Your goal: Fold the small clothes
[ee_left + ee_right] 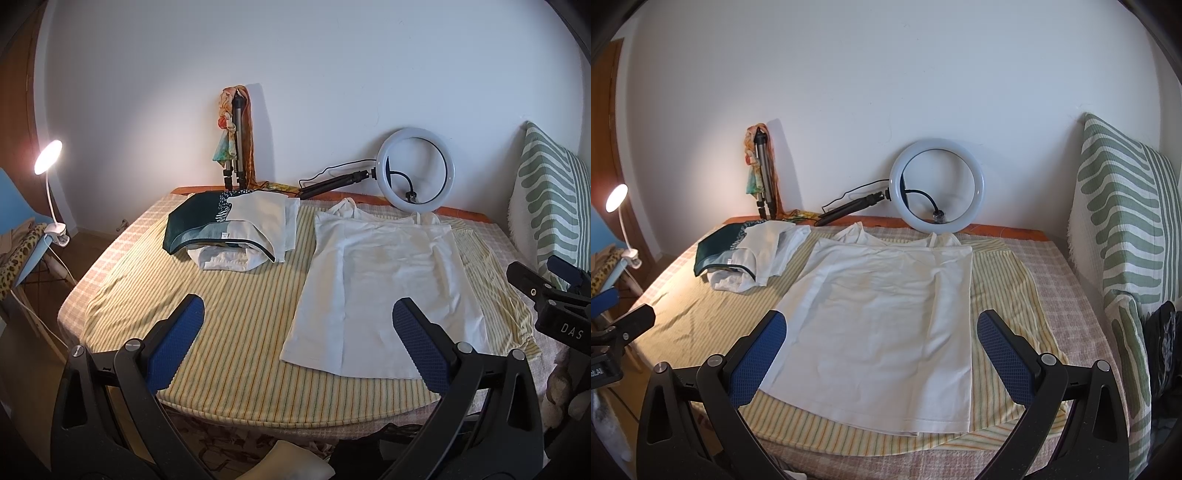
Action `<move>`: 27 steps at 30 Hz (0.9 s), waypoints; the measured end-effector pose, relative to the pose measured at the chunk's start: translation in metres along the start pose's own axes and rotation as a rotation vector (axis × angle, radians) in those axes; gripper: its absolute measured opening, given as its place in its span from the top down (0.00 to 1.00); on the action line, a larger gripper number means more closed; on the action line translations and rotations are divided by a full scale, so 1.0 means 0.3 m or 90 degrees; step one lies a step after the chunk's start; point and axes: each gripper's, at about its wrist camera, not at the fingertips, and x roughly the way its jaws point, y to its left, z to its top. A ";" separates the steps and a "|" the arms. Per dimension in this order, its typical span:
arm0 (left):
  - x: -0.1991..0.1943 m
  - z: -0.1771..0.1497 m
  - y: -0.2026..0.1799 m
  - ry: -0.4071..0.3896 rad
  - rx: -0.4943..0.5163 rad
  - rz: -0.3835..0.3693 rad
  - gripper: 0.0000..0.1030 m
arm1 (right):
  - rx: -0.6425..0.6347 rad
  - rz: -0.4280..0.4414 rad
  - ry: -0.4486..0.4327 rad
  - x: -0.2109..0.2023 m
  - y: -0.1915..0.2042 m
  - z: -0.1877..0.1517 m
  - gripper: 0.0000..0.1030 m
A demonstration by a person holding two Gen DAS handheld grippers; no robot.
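Note:
A white strappy top (pixel 384 288) lies spread flat on the striped yellow cloth (pixel 229 310), straps toward the wall; it also shows in the right wrist view (pixel 886 317). My left gripper (pixel 297 321) is open and empty, above the cloth near the top's lower left corner. My right gripper (pixel 881 338) is open and empty, hovering over the top's lower half. The right gripper's body (pixel 554 310) shows at the right edge of the left wrist view. A pile of folded clothes (pixel 236 229), dark green and white, sits at the back left (pixel 746 254).
A ring light (pixel 415 173) on a small tripod leans against the wall at the back. A folded tripod with a scarf (pixel 236 147) stands left of it. A lit clip lamp (pixel 48 162) is at the left. A green patterned cushion (pixel 1126 236) stands at the right.

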 end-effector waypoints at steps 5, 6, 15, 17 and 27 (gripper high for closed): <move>0.015 -0.007 0.017 0.003 -0.006 0.003 0.00 | -0.006 0.000 0.002 0.014 0.008 0.003 0.00; 0.016 -0.008 0.018 0.004 -0.006 0.003 0.00 | -0.007 0.000 0.002 0.016 0.007 0.005 0.00; 0.061 -0.016 0.049 0.018 -0.016 0.009 0.00 | -0.022 0.004 0.005 0.059 0.023 0.019 0.00; 0.076 -0.018 0.056 0.022 -0.018 0.013 0.00 | -0.027 0.005 0.006 0.069 0.027 0.022 0.00; 0.183 -0.090 0.135 0.053 -0.034 0.015 0.03 | -0.075 0.052 0.016 0.207 0.067 0.091 0.00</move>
